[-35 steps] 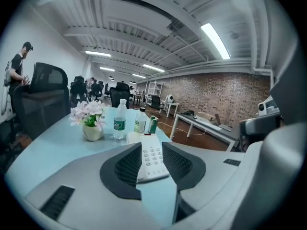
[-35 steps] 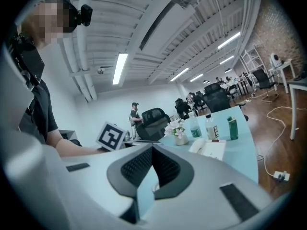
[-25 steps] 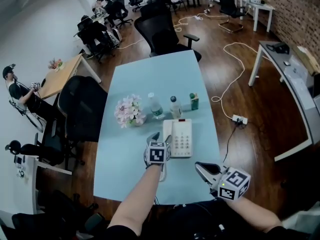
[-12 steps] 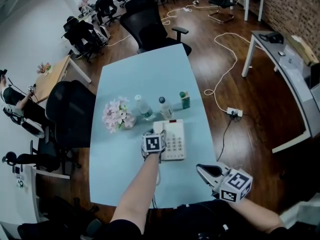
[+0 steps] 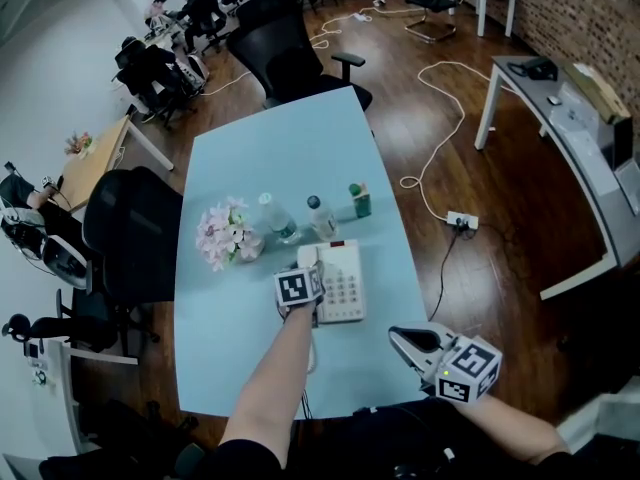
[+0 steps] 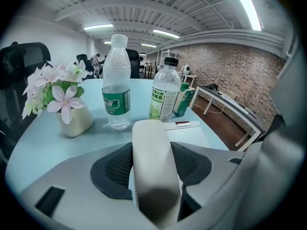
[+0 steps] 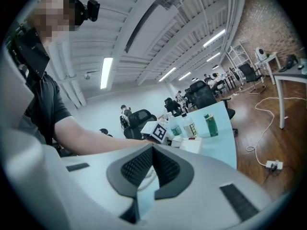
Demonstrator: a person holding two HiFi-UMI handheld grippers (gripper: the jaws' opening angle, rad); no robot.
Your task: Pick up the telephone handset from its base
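Observation:
A white telephone base [image 5: 343, 286] lies on the light blue table [image 5: 285, 153] near its front. The white handset [image 6: 151, 143] rests along the base's left side. My left gripper [image 5: 308, 268] reaches down over it, and in the left gripper view [image 6: 152, 163] the handset runs between the two dark pads. Those jaws are closing around the handset, which lies on the base. My right gripper [image 5: 397, 334] hovers at the table's front right corner, apart from the phone. Its pads meet at the tips with nothing between them [image 7: 152, 150].
Behind the phone stand two water bottles [image 5: 278, 218] [image 5: 320, 216], a green carton [image 5: 358, 200] and a vase of pink flowers [image 5: 226, 236]. Black office chairs [image 5: 135, 228] flank the table's left and far ends. A coiled cord [image 7: 146, 174] hangs at the front edge.
My left gripper has moved forward and down, from the phone's near end onto the handset. The right gripper has stayed about where it was.

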